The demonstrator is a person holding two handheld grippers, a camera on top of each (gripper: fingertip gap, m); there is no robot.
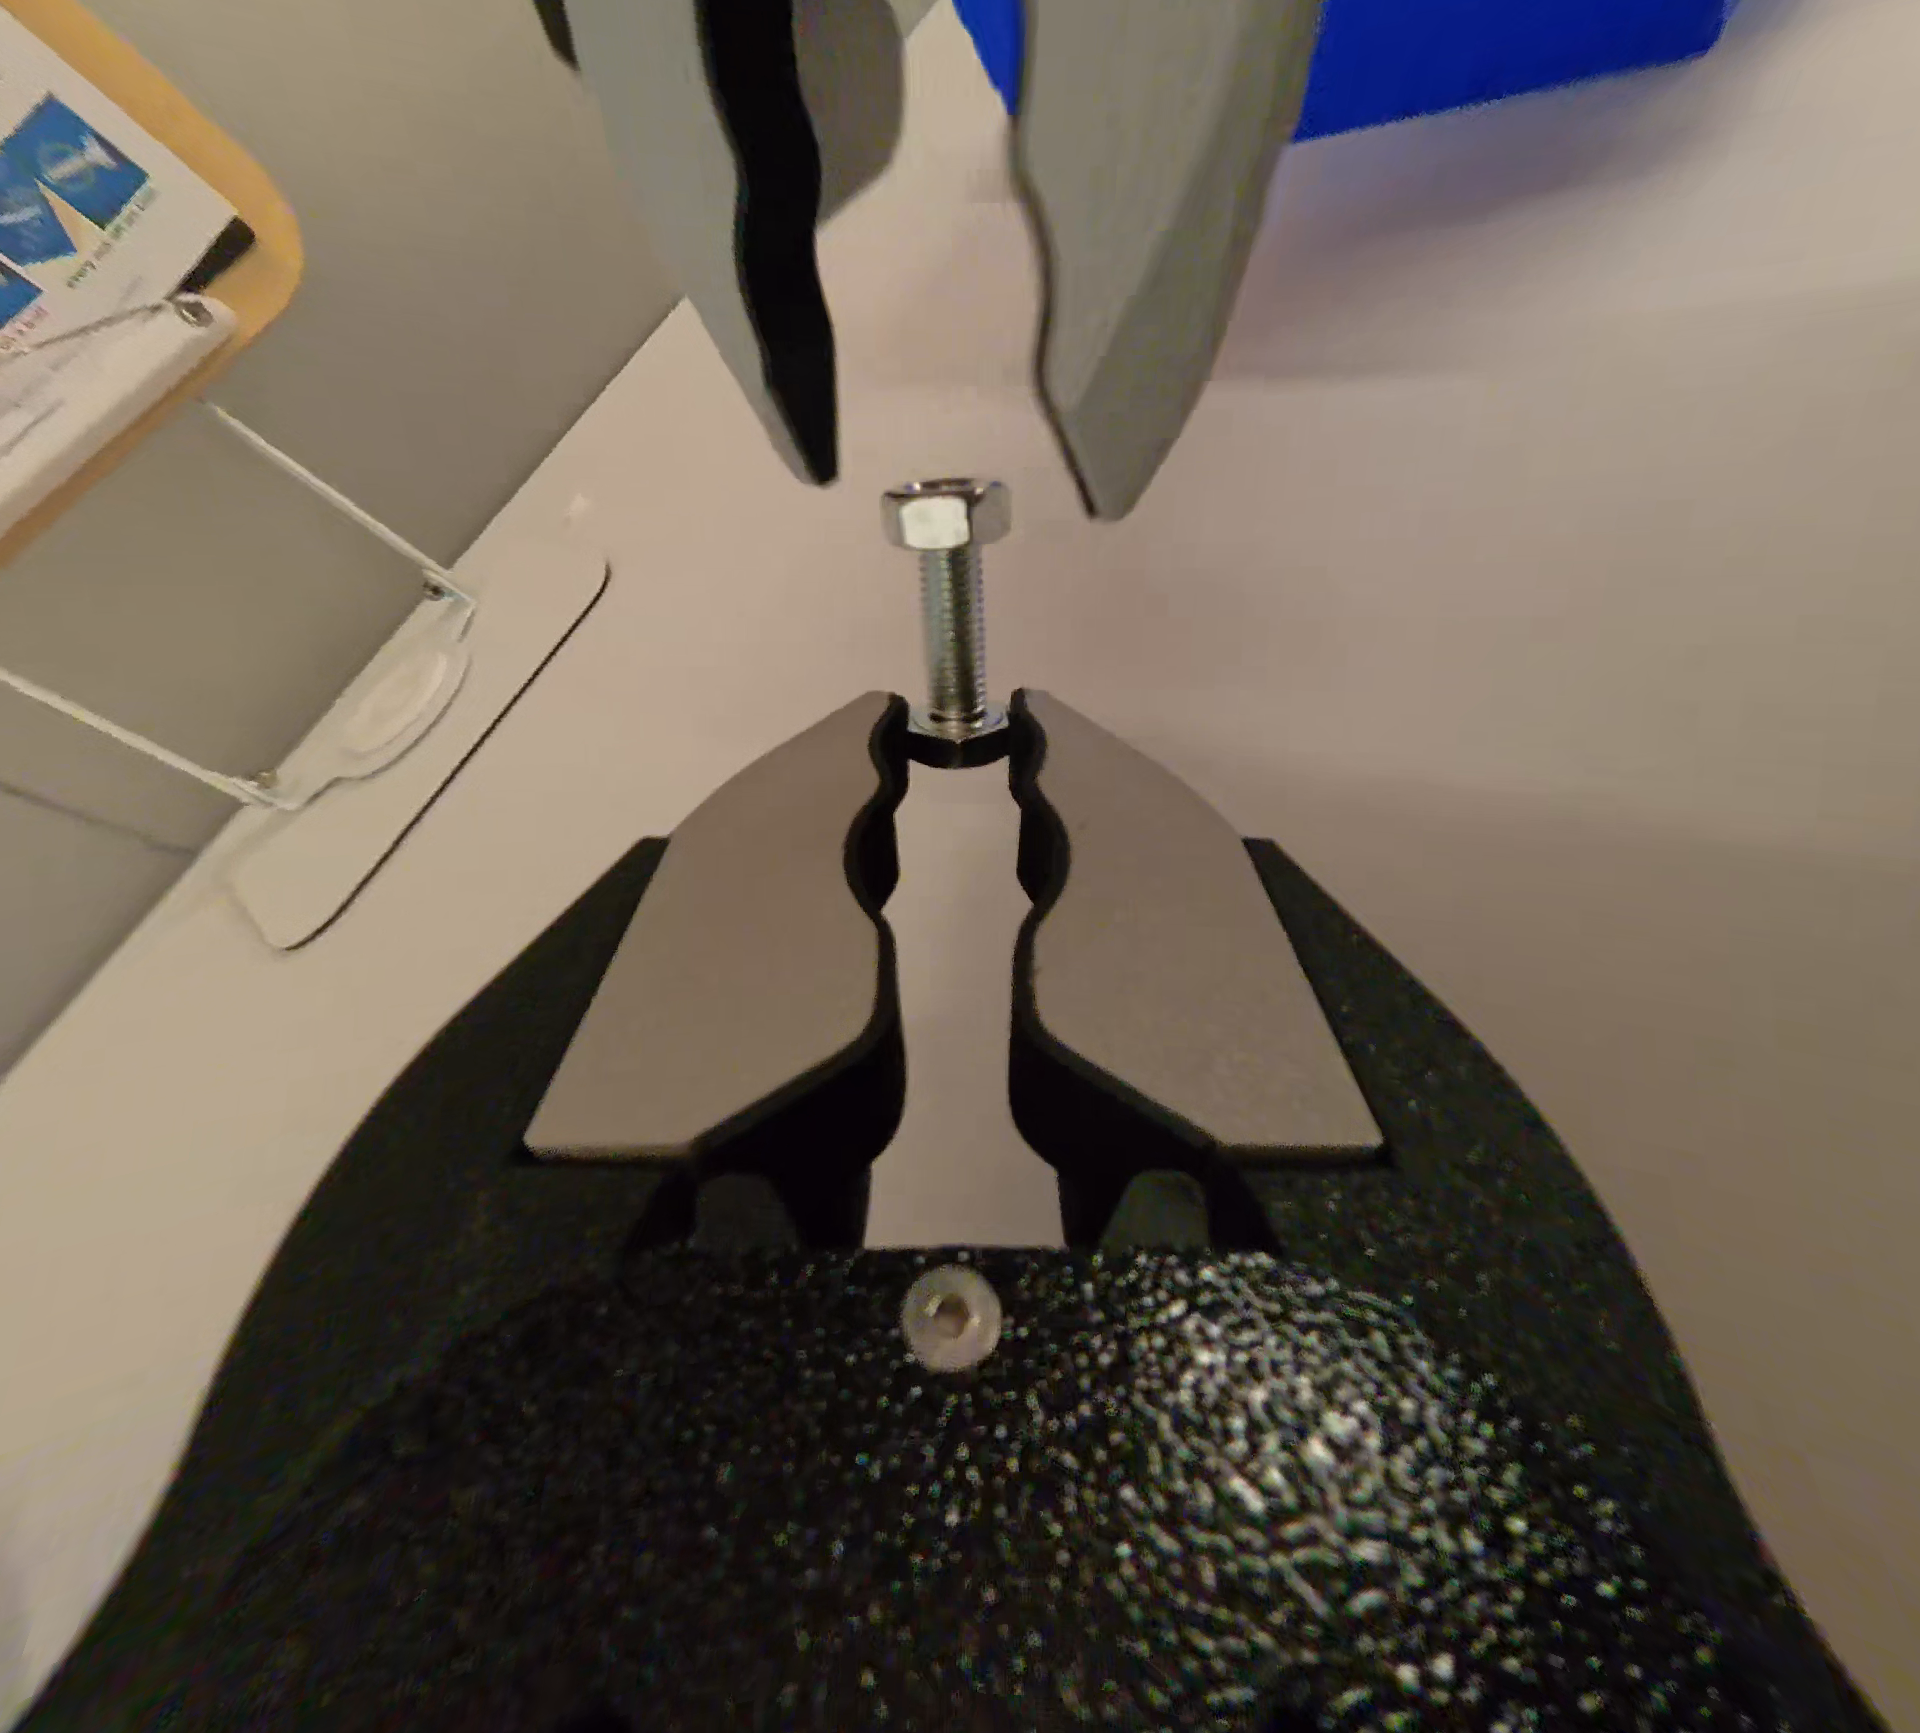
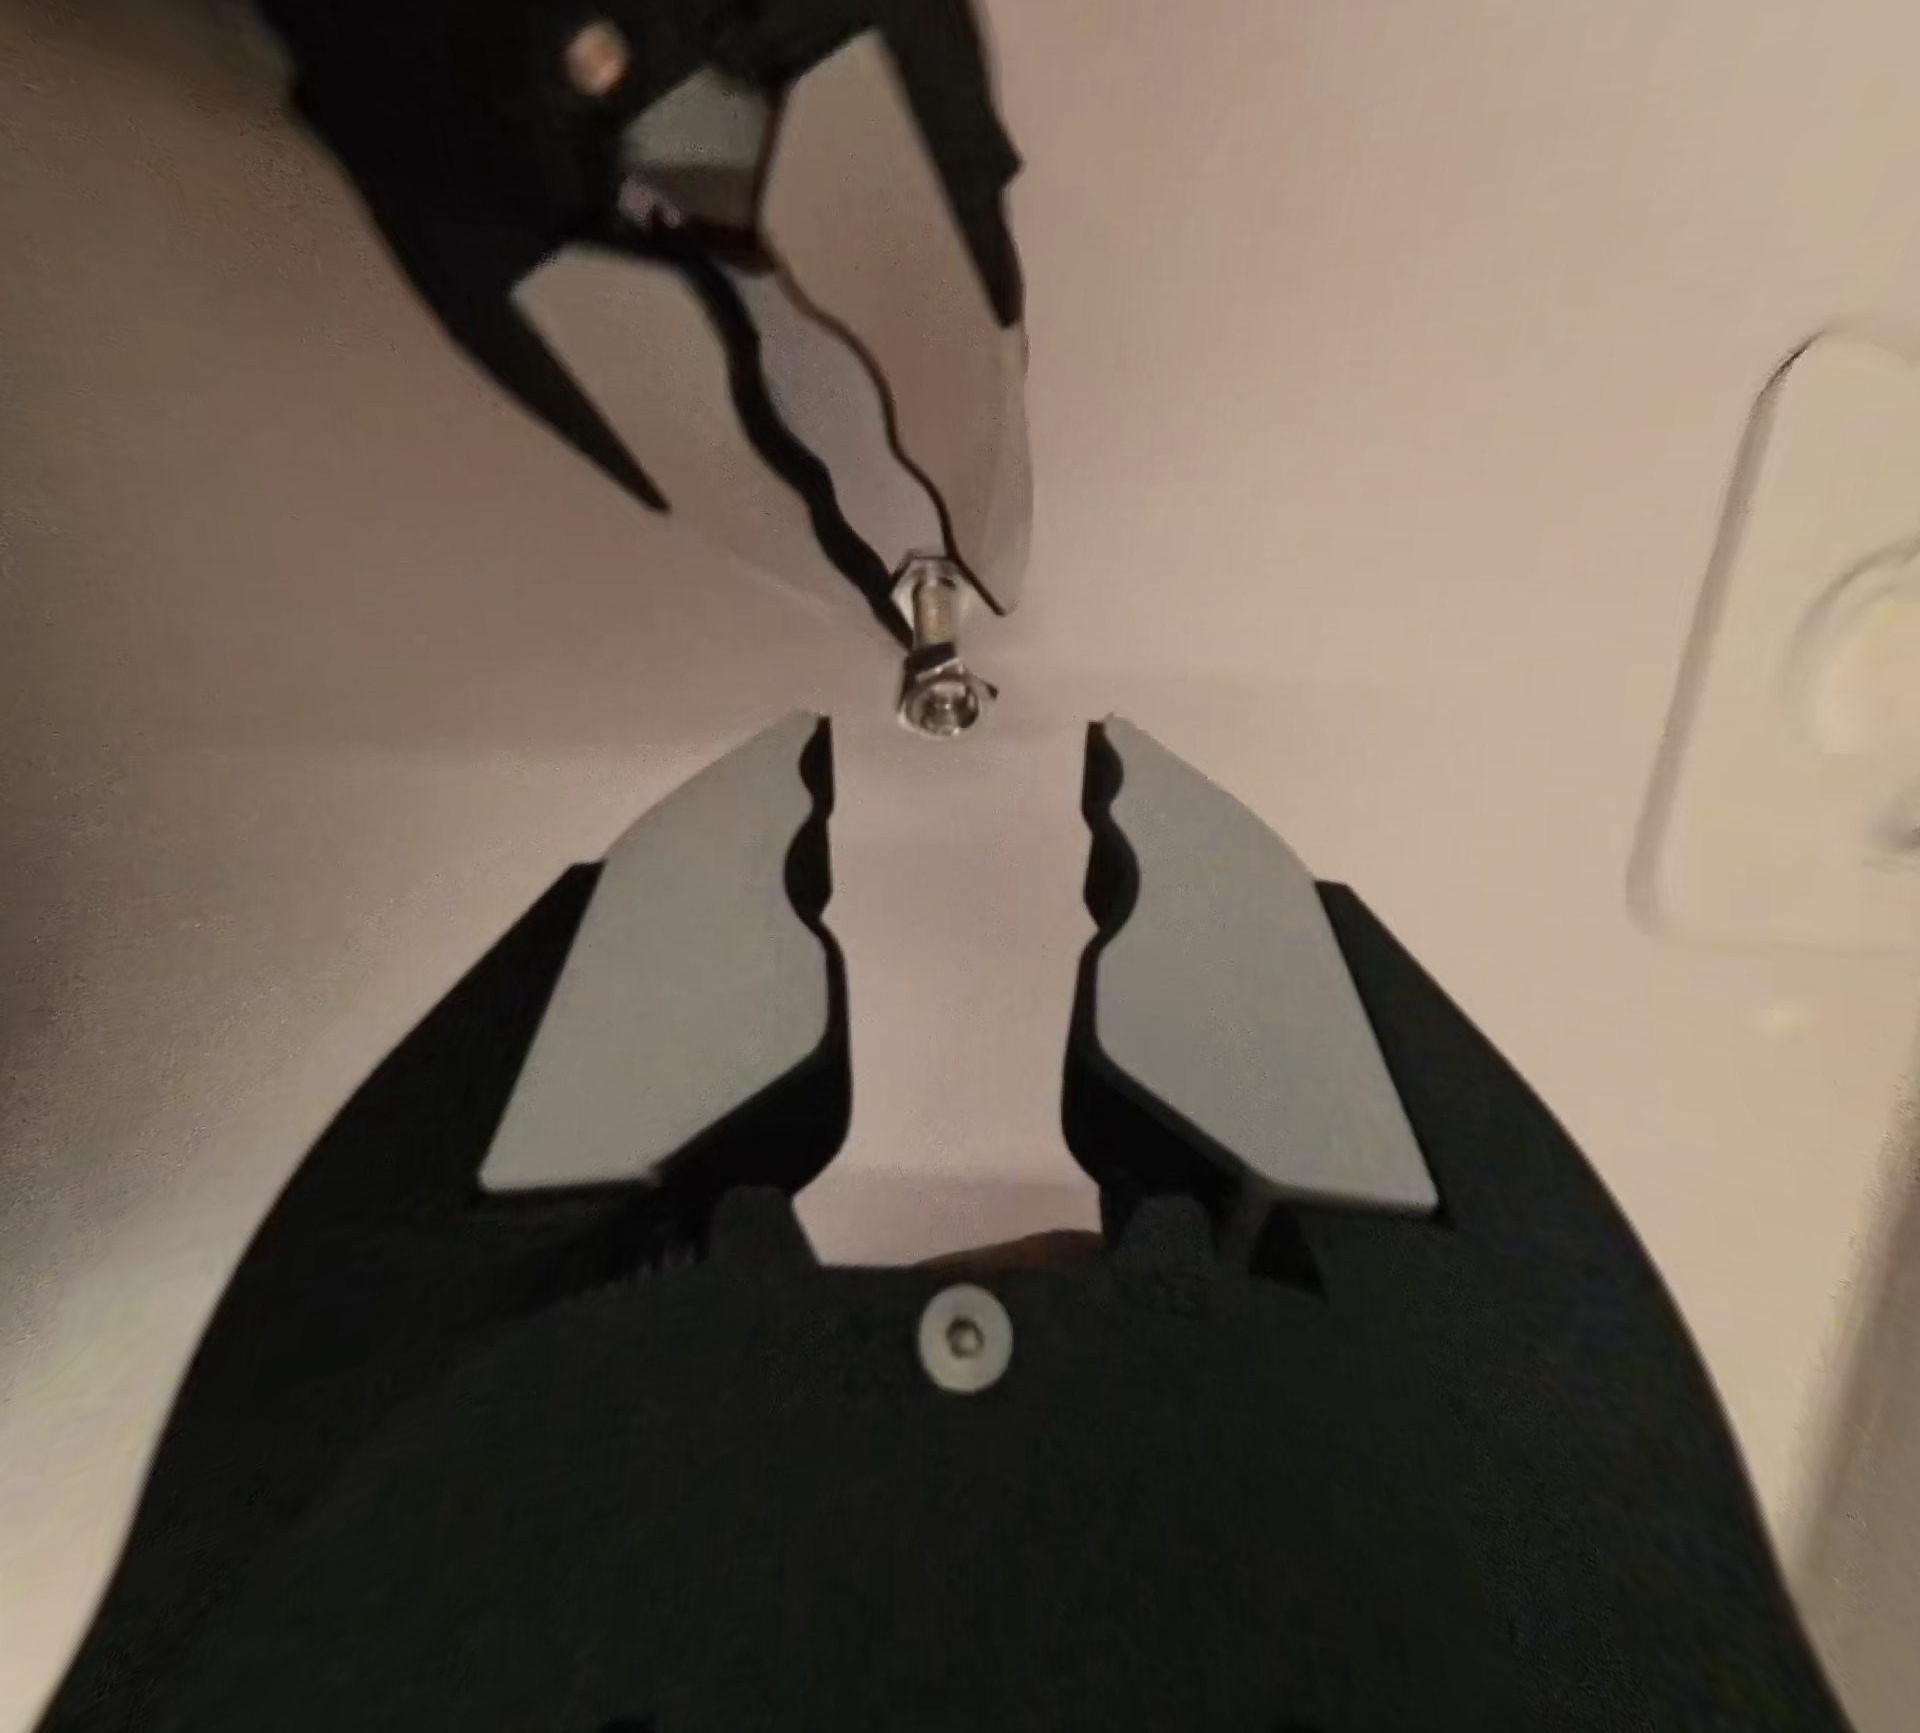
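My left gripper (image 1: 956,727) is shut on a silver hex nut (image 1: 954,736) at its fingertips. A silver bolt (image 1: 950,623) is threaded into the nut and sticks straight out ahead, with its hex head (image 1: 945,520) at the far end. My right gripper (image 1: 961,483) comes in from the top of the left wrist view, open, with one fingertip on each side just beyond the bolt head and not touching it. In the right wrist view my right gripper (image 2: 958,733) is open and the bolt head (image 2: 935,709) lies just ahead of its tips. The left gripper (image 2: 935,600) holds the nut (image 2: 923,587) there.
Everything is above a white table (image 1: 1455,644). A white wire stand (image 1: 312,561) with a printed card on a wooden board stands at the left on a flat white base (image 1: 416,748), which also shows in the right wrist view (image 2: 1787,644). A blue sleeve (image 1: 1507,0) is behind the right gripper.
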